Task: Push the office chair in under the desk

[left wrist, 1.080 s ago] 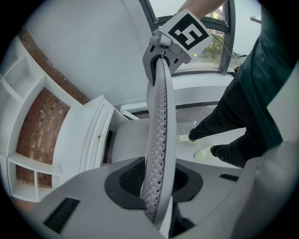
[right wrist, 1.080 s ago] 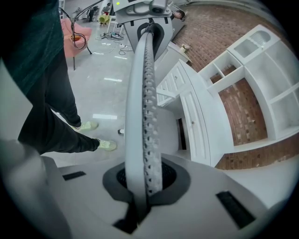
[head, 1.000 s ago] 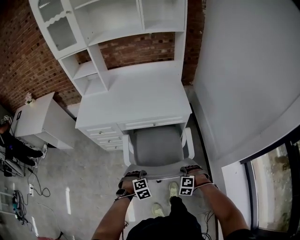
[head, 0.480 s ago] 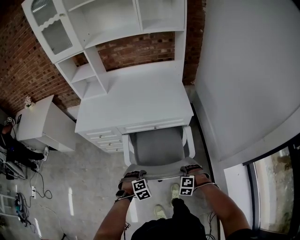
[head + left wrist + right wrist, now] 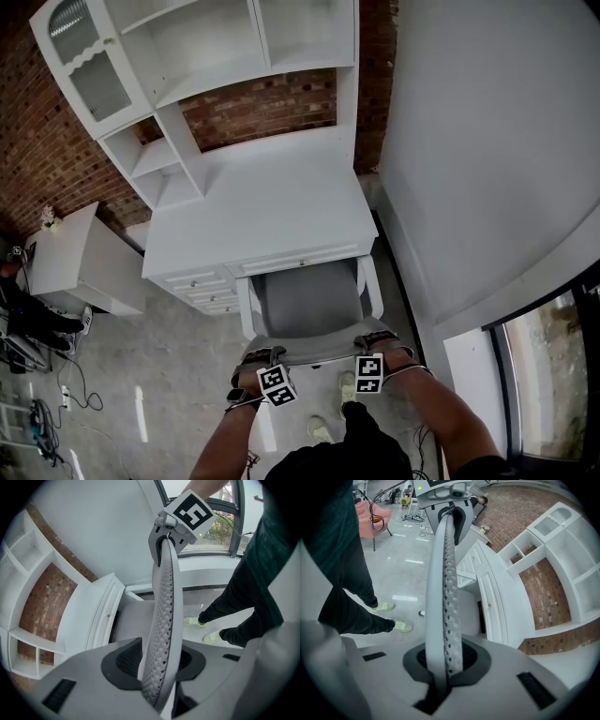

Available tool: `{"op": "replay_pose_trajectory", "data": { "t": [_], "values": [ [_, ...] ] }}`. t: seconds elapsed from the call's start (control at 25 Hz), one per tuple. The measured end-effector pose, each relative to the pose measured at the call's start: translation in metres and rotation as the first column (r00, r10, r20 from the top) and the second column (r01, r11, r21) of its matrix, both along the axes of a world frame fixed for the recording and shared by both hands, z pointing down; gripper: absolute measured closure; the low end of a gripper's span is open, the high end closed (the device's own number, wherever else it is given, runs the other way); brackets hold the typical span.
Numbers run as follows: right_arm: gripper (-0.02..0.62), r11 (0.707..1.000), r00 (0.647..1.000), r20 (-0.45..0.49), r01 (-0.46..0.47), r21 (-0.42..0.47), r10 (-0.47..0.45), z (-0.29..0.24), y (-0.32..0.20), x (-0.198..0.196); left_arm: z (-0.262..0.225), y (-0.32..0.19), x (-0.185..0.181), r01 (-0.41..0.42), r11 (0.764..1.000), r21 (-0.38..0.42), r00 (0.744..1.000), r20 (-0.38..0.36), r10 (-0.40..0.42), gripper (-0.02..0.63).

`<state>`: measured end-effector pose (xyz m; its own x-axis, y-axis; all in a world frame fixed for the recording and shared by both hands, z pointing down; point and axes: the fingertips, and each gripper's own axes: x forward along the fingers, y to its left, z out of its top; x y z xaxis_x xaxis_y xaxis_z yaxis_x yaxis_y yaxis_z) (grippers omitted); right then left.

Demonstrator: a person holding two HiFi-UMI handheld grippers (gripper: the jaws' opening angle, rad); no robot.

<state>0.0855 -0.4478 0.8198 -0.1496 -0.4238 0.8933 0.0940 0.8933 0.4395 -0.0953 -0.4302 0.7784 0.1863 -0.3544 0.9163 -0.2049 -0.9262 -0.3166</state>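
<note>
A grey office chair (image 5: 305,302) stands with the front of its seat under the white desk (image 5: 262,202), between the desk's drawers and the wall. Both grippers are at the top edge of its mesh backrest (image 5: 161,616). My left gripper (image 5: 157,660) has the edge between its jaws, which are opening, and I see gaps beside the pads. My right gripper (image 5: 445,660) is shut on the backrest (image 5: 443,573) farther right. In the head view the left gripper (image 5: 261,356) and the right gripper (image 5: 375,340) sit side by side on the backrest.
A white hutch (image 5: 187,56) with shelves rises above the desk against a brick wall. A grey wall (image 5: 469,141) runs close along the chair's right side. A low white cabinet (image 5: 70,253) and floor cables (image 5: 37,394) lie to the left. My shoes (image 5: 349,382) are behind the chair.
The chair seat has slid a little farther under the desk. The left gripper's marker cube has dropped back slightly from the backrest, while the right gripper keeps its hold.
</note>
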Motion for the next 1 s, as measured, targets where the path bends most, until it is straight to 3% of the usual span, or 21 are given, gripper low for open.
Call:
{"op": "replay_pose_trajectory", "data": {
  "t": [0.36, 0.52, 0.68, 1.0],
  "values": [
    [0.560, 0.999, 0.999, 0.043, -0.032, -0.023, 0.033, -0.001, 0.000, 0.001, 0.000, -0.002, -0.002, 0.044, 0.999, 0.015, 0.998, -0.040, -0.043, 0.402],
    [0.505, 0.996, 0.995, 0.072, -0.071, -0.046, 0.074, -0.010, 0.001, 0.000, -0.008, 0.000, -0.002, 0.049, 0.999, 0.020, 0.997, -0.066, -0.047, 0.402],
    [0.483, 0.995, 0.992, 0.083, -0.086, -0.047, 0.090, -0.018, 0.006, 0.001, -0.017, 0.005, 0.000, 0.046, 0.999, 0.020, 0.995, -0.093, -0.044, 0.394],
    [0.459, 0.977, 0.961, 0.181, -0.201, -0.067, 0.210, -0.055, 0.024, -0.001, -0.063, 0.023, 0.003, 0.076, 0.997, 0.014, 0.974, -0.215, -0.071, 0.410]
  ]
}}
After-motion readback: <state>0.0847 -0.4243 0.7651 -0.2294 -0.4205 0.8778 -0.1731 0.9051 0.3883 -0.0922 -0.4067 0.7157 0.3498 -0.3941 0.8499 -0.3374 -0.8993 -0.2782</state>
